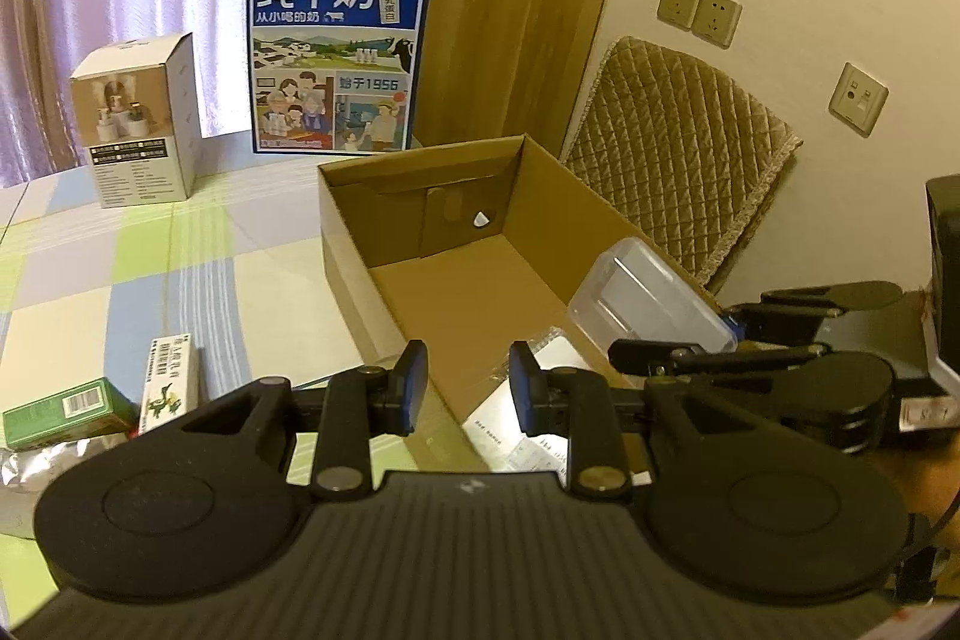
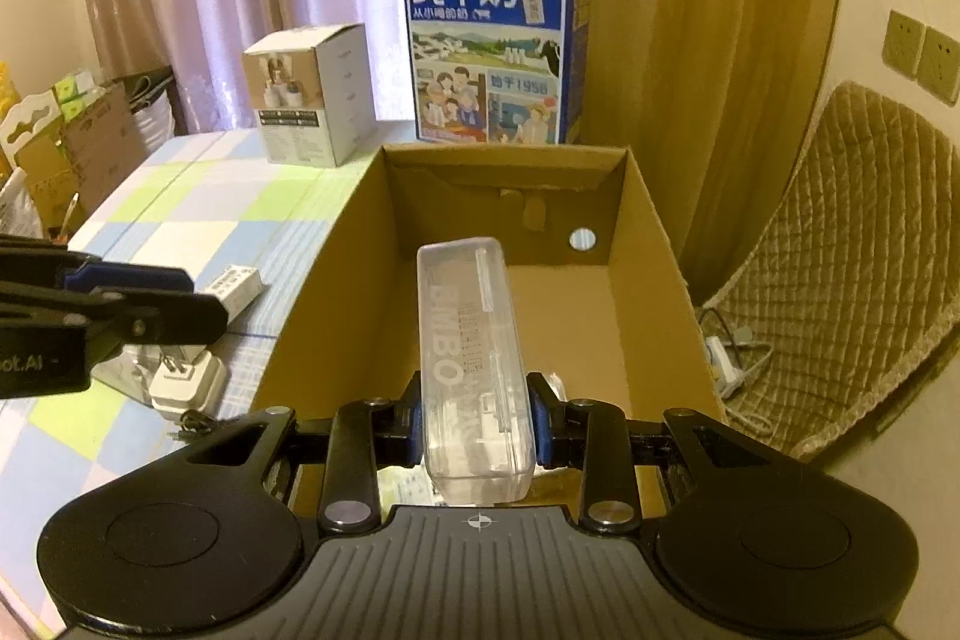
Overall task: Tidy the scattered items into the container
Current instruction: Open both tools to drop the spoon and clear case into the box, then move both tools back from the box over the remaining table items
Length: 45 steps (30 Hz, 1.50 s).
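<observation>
The right hand-held gripper (image 2: 474, 427) clamps a clear plastic case (image 2: 471, 358) between its pads, poised over the open cardboard box (image 2: 324, 292) (probably for release inside). The left hand-held gripper (image 1: 468, 388) hangs open, empty, beside it; a white charger (image 2: 186, 379) waits on the counter (image 2: 198, 214).

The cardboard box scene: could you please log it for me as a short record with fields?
container: open cardboard box, some papers already lying inside
right gripper: shut on clear plastic case, held over the box
left gripper: open, holding nothing, at the box's near left edge
still on tablecloth: green box, white medicine box, white charger plug, foil packet
background: milk carton case, white product box
</observation>
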### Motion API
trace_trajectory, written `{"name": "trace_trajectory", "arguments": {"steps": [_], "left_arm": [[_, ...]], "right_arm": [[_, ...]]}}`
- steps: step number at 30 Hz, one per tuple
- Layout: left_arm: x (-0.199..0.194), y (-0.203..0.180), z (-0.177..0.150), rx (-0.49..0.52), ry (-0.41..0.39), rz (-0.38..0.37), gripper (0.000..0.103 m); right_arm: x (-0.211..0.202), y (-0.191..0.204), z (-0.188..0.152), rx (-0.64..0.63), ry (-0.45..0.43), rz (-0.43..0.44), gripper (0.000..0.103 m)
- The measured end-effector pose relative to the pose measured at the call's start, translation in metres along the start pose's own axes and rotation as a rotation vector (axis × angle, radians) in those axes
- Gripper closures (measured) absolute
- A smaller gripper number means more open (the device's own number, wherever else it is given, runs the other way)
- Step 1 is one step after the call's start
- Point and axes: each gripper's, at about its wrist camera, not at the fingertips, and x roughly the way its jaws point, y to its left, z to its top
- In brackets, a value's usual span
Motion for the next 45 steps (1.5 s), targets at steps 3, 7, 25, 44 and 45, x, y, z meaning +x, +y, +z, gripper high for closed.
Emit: {"name": "trace_trajectory", "arguments": {"steps": [3, 7, 25, 44, 45], "left_arm": [[-0.006, 0.005, -0.003, 0.0, -0.003, 0.013, 0.077], [-0.012, 0.011, -0.008, 0.01, 0.0, 0.041, 0.071], [-0.06, 0.047, -0.033, -0.029, 0.0, 0.128, 0.046], [-0.133, 0.094, -0.064, -0.078, -0.034, 0.217, 0.015], [-0.137, 0.097, -0.066, -0.079, -0.035, 0.224, 0.014]], "right_arm": [[0.0, 0.006, 0.001, -0.015, -0.01, -0.011, 0.038], [0.0, 0.015, 0.002, -0.043, -0.009, -0.014, 0.036], [-0.024, 0.066, 0.004, -0.114, -0.034, 0.022, 0.026], [-0.047, 0.14, -0.003, -0.201, -0.048, 0.093, 0.004], [-0.048, 0.144, -0.004, -0.207, -0.049, 0.099, 0.002]]}}
